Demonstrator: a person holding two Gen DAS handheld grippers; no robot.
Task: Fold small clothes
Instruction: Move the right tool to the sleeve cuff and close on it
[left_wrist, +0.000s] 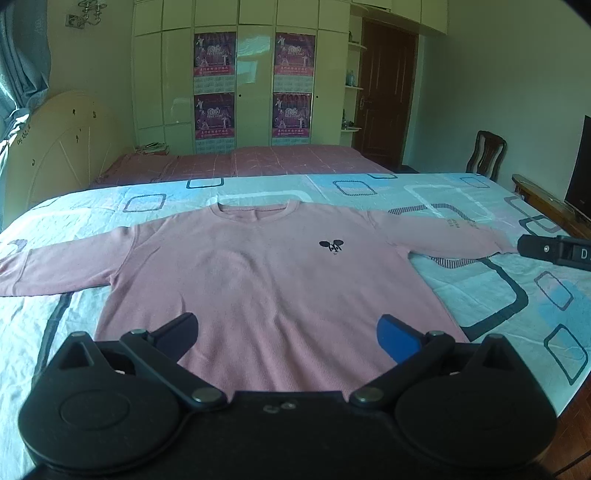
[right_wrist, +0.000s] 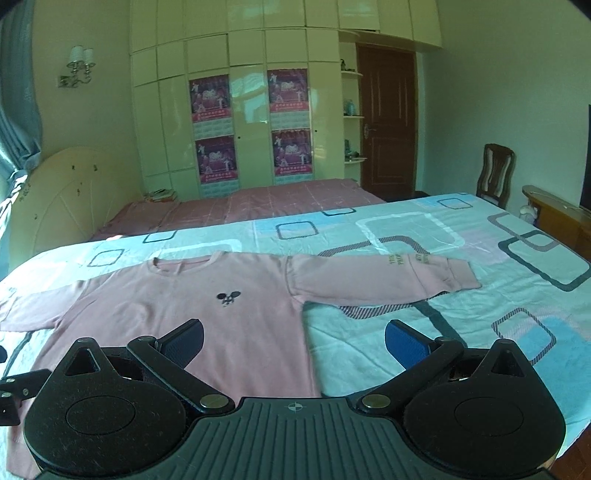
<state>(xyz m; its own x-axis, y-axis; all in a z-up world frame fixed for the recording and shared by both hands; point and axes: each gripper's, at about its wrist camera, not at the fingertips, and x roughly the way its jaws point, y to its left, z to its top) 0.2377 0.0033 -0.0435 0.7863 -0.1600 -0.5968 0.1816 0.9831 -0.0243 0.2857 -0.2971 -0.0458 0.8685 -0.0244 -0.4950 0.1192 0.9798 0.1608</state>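
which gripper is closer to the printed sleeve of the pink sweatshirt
Right. The right gripper hovers over the sweatshirt's hem corner below that sleeve; the left gripper hovers over mid-hem.

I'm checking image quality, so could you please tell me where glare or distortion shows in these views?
Left wrist view: glare on the wardrobe, the bed edge bowed by the fisheye. Right wrist view: the same sheen on the doors, dark corner vignetting, the shirt sharp.

Daylight is coming in from the curtained window (left_wrist: 14, 96) far left of the tongs, glaring off the glossy wardrobe (left_wrist: 243, 74) ahead, while both fisheye views are bending straight lines, darkening at the corners and showing a greenish cast.
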